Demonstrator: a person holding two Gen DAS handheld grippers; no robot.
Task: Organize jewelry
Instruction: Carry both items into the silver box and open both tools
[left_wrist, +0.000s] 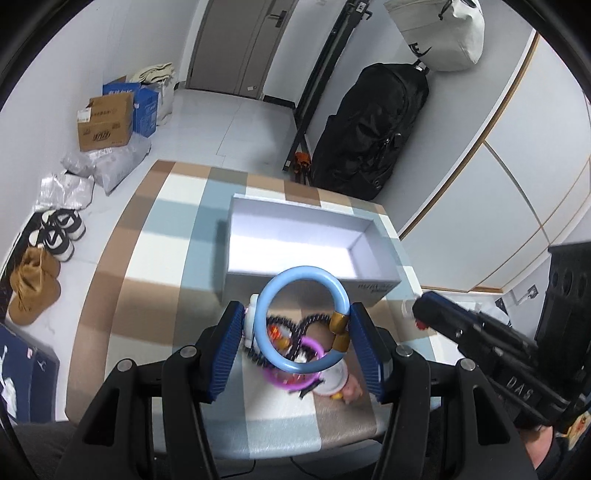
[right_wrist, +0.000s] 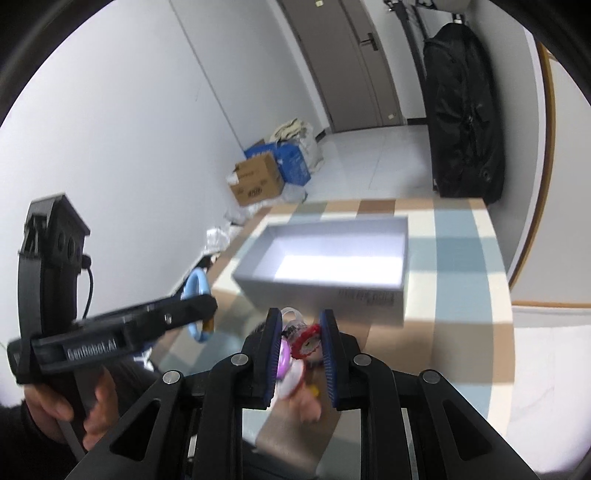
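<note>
Left gripper pointed down at approx. 45° over the checked table, partly open w/ blue pads clamped on a light-blue bangle w/ gold beads, ring upright and lifted off the table. Right gripper angled down beside it, jaws nearly closed on a small red-rimmed trinket; exact type blurred. A hand gripped the left tool's handle. Rest of the jewelry pile (purple ring, black chain) lay on the table just in front of the open white box
</note>
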